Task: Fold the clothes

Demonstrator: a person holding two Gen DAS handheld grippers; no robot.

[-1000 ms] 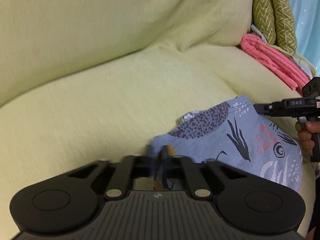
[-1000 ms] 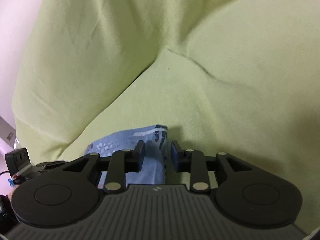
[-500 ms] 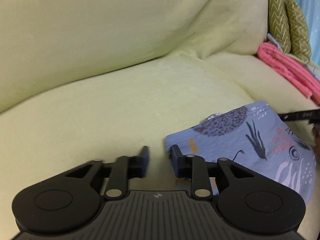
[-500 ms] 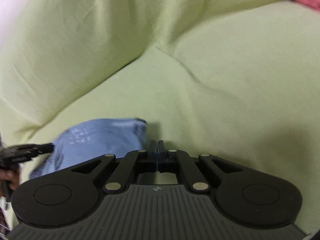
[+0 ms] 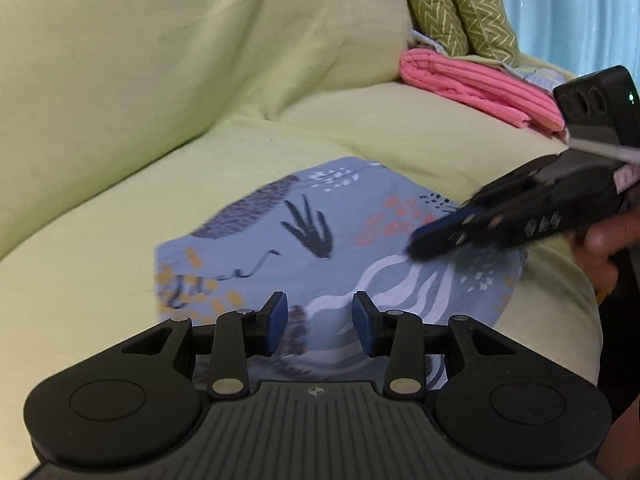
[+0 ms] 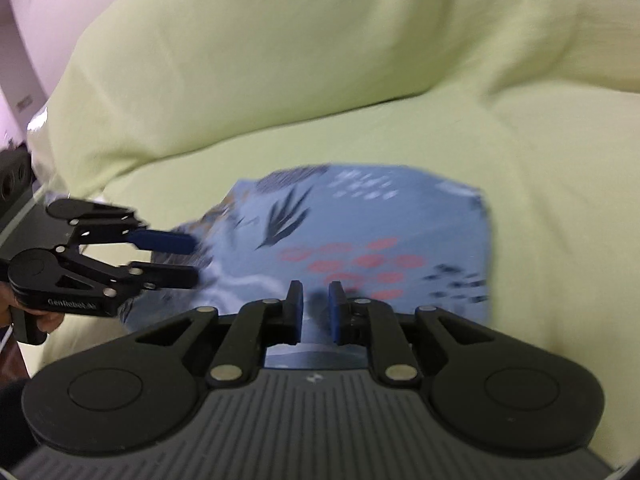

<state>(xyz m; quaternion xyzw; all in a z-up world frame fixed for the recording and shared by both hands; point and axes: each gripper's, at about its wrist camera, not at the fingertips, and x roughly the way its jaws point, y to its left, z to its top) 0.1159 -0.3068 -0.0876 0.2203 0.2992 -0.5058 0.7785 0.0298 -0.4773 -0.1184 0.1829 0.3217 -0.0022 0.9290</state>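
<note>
1. On the left of the sofa seat, my left gripper (image 5: 319,322) hangs over the near edge of the folded blue patterned garment (image 5: 320,240), its blue-padded fingers (image 5: 275,322) spread with nothing between them.
2. Across the middle, that garment lies flat on the yellow-green sofa cover (image 5: 120,208), well short of the backrest; in the right wrist view the cloth (image 6: 360,232) is blurred.
3. Over the garment's right side sits my right gripper (image 6: 314,310), its fingers parted by a narrow gap and empty; from the left camera it (image 5: 432,236) reaches in low above the cloth.
4. Far right, a folded pink garment (image 5: 476,88) rests on the seat, with two green zigzag cushions (image 5: 460,4) upright just behind it.
</note>
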